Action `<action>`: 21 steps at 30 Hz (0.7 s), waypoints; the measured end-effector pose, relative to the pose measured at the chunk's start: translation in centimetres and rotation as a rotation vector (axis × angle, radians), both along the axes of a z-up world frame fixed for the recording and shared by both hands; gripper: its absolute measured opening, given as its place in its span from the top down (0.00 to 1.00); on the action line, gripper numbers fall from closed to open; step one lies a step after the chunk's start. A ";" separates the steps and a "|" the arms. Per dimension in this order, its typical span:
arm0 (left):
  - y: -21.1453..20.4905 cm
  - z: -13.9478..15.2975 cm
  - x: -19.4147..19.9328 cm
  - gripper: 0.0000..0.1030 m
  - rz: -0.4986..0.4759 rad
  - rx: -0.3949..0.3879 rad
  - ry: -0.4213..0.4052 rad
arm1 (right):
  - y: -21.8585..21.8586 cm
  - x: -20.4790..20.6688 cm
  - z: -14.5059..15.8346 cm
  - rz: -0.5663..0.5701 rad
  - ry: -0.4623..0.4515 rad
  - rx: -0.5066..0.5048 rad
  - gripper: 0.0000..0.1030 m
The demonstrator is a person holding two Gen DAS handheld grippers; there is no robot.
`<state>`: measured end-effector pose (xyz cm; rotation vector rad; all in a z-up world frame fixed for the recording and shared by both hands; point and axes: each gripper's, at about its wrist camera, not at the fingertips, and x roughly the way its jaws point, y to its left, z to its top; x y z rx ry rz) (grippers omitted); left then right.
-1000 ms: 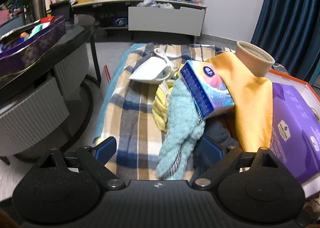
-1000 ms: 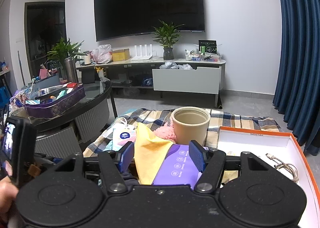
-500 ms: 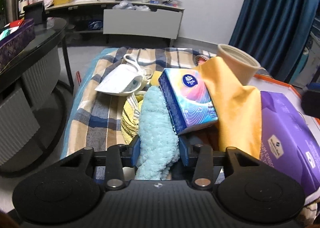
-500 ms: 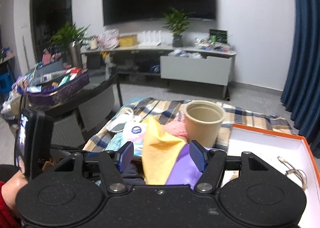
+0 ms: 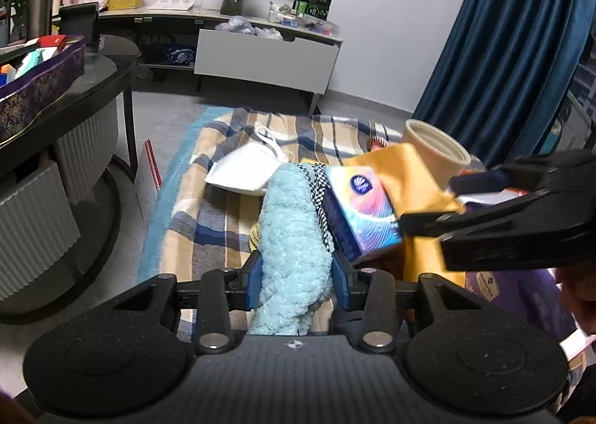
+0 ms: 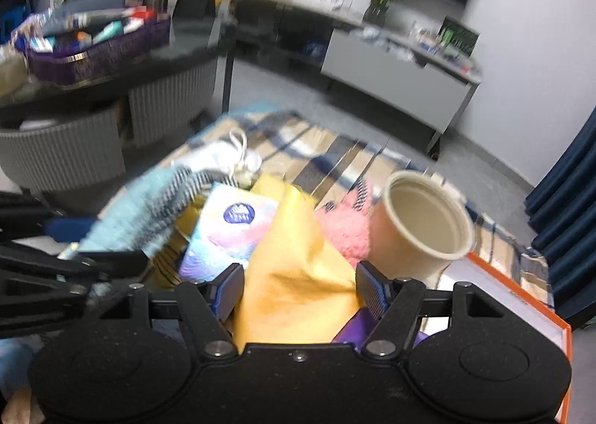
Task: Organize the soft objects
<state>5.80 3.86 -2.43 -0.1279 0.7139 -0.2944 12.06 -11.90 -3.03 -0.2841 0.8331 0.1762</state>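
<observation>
Left gripper [image 5: 296, 284] fingers pinching fluffy blue cloth [image 5: 292, 234] over plaid blanket [image 5: 223, 215], beside tissue pack [image 5: 363, 215]; right gripper [image 6: 300, 291] fingers spread, just been opening, yellow cloth [image 6: 294, 275] between them, untouched by pads; beige cup [image 6: 424, 228] just beyond.

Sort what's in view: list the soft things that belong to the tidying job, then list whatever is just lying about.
Job:
light blue fluffy cloth, held in the left gripper
yellow cloth, between the open right gripper jaws
pink fluffy cloth
white face mask

Lying about:
tissue pack
beige cup
purple box
</observation>
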 end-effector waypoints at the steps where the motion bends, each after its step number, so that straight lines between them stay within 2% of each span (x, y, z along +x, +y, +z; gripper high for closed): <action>1: -0.1 0.1 -0.1 0.61 0.001 -0.001 -0.003 | 0.1 0.4 -0.3 0.002 0.011 -0.004 0.24; 2: -0.1 0.1 0.0 0.61 -0.001 -0.004 -0.004 | 0.2 0.6 -0.6 0.007 0.020 -0.004 0.26; 4: -0.2 0.2 0.0 0.61 0.001 -0.005 -0.007 | 0.0 0.8 -1.0 0.034 0.055 0.035 0.55; 5: -0.3 0.4 -0.1 0.61 0.002 -0.005 -0.009 | 0.0 0.8 -1.1 0.031 0.067 0.043 0.83; 6: -0.3 0.5 -0.1 0.61 0.002 -0.006 -0.011 | 0.1 0.6 -1.1 0.027 0.060 0.032 0.91; 8: -0.2 0.8 -0.4 0.61 0.003 -0.009 -0.023 | 0.0 -0.3 -0.8 0.031 0.018 0.039 0.94; 10: -0.2 1.2 -0.6 0.61 0.008 -0.008 -0.034 | -0.6 -1.4 0.1 0.013 -0.022 0.095 0.95; 21: -2.2 5.3 -2.2 0.61 0.014 0.013 -0.106 | -3.6 -7.5 7.1 -0.043 -0.293 0.278 0.95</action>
